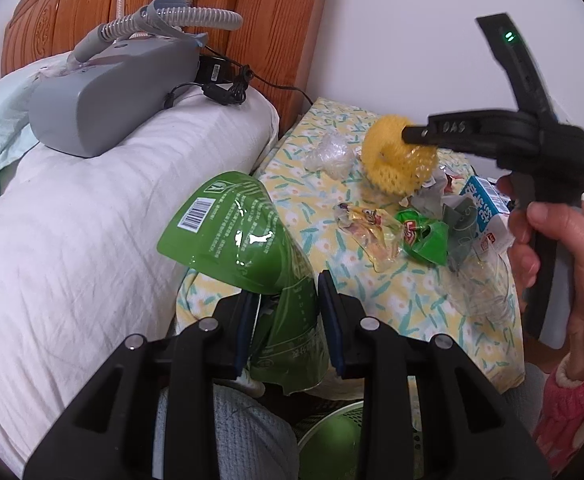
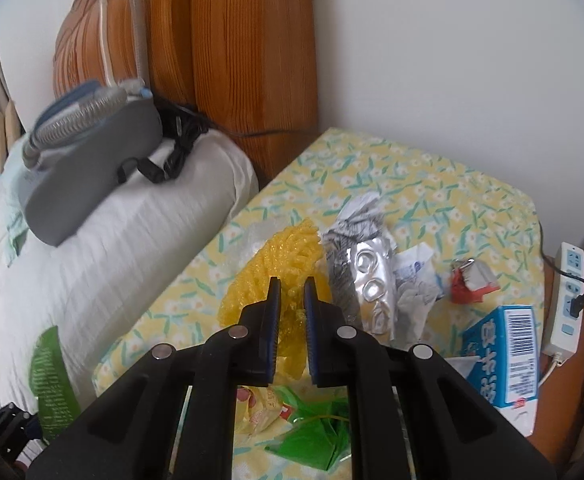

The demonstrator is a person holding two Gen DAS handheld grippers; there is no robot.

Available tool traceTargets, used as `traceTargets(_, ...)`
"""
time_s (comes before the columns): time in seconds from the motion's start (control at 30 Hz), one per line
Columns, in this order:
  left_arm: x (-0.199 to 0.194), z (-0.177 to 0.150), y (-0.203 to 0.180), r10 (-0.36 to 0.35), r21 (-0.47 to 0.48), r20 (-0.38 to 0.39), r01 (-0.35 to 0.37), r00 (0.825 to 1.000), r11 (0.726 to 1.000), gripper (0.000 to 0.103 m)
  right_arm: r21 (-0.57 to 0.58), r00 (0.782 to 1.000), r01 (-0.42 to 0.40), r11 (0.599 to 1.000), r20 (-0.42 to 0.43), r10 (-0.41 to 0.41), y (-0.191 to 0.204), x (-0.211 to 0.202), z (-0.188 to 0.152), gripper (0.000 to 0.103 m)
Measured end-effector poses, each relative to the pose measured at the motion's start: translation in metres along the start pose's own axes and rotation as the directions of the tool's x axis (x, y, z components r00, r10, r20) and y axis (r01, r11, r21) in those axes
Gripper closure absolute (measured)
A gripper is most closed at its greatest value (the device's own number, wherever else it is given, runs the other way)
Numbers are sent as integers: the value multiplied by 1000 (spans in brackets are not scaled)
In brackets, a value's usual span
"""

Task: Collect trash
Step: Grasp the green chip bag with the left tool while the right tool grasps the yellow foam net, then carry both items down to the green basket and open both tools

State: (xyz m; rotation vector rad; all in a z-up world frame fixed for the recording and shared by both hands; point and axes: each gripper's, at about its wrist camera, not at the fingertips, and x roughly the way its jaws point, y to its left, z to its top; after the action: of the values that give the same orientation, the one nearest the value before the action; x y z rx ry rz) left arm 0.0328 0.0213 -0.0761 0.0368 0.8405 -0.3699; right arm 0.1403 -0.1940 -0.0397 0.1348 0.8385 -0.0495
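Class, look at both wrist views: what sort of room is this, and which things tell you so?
Probably a bedroom: a wooden headboard, a white pillow and a cloth-covered bedside table strewn with wrappers.

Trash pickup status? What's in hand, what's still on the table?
Nothing visibly binned yet. In hand: left gripper shut on the green bag above the green bin; right gripper shut on the yellow foam net. Left on the table: foil wrapper, blue carton, clear plastic, small green wrapper.

Green basket [image 1: 331, 436] mostly hidden beneath fingers [image 1: 333, 320], power strip [image 2: 563, 300] partly cut off — grey device [image 2: 92, 168] blurred
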Motion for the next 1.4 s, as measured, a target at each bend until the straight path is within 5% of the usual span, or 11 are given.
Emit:
traceTargets(0.3, -20, -30, -45, -112, 140, -88, 124, 990, 982, 73, 23, 991, -57, 998, 120, 53, -28, -97, -47, 91)
traceTargets(0.6, -25, -88, -102, -274, 263, -248, 337, 929, 904, 73, 68, 991, -121, 990, 70, 117, -57, -136, -130, 91)
traceTargets(0.83, -3, -129, -131, -229, 333, -364, 356, 903, 873, 69, 154, 995, -96, 983, -11, 99, -83, -127, -170, 91)
traceTargets(1.07, 3, -126, -135, -224, 327, -354, 345, 908, 880, 59, 118, 991, -114, 986, -49, 121, -77, -123, -189, 91)
traceTargets(1.2, 1, -116, -127, -228, 304, -325, 330, 918, 894, 31, 92, 985, -153, 984, -62, 159, -71, -128, -195, 91)
traceTargets(1.4, -32, -104, -92, -219, 259, -200, 268, 955, 928, 10, 29, 957, -256, 966, -132, 257, -57, -140, -214, 91)
